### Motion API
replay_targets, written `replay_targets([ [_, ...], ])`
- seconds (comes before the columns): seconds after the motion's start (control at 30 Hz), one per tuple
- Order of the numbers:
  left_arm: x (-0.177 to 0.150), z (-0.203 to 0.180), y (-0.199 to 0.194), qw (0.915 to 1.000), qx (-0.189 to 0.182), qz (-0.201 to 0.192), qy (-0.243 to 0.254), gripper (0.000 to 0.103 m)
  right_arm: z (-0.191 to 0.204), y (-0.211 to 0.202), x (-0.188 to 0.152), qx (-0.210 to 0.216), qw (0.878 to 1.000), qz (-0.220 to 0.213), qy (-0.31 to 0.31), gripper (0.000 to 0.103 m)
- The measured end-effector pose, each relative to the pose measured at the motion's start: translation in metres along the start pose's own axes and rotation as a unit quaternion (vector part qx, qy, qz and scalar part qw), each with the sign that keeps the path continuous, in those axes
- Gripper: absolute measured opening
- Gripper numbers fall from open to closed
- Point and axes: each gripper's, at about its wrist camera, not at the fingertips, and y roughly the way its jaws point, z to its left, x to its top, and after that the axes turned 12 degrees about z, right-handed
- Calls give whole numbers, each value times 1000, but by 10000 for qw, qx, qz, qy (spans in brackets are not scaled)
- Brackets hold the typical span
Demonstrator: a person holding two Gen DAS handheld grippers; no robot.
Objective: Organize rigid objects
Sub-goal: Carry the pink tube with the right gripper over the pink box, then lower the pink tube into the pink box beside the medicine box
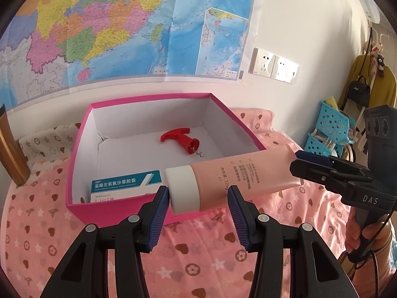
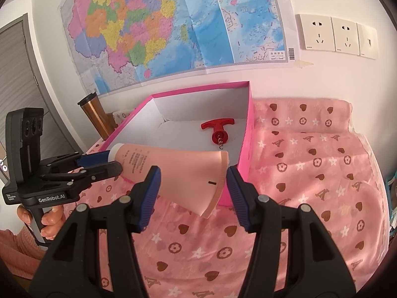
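A pink tube (image 1: 235, 173) (image 2: 173, 168) with a white cap hangs level over the near rim of the open pink box (image 1: 82, 149) (image 2: 249, 129). My left gripper (image 1: 197, 191) (image 2: 113, 162) is shut on its cap end. My right gripper (image 2: 192, 173) (image 1: 296, 161) is shut on the flat crimped end. Inside the box lie a red corkscrew (image 1: 181, 137) (image 2: 218, 128) near the middle and a teal and white medicine carton (image 1: 124, 183) against the near wall.
The box rests on a pink cloth (image 2: 310, 161) printed with hearts and flowers. A copper tumbler (image 2: 96, 116) stands left of the box by the wall. Blue plastic baskets (image 1: 330, 129) stand at the right. A map and wall sockets (image 2: 330, 34) are behind.
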Motion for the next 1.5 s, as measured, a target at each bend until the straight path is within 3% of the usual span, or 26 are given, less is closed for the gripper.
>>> replay_targets([
  [1.5,24,10,12,9999,109,-51,-38,49,-6,11,22,-73,10000,-43,-49,58],
])
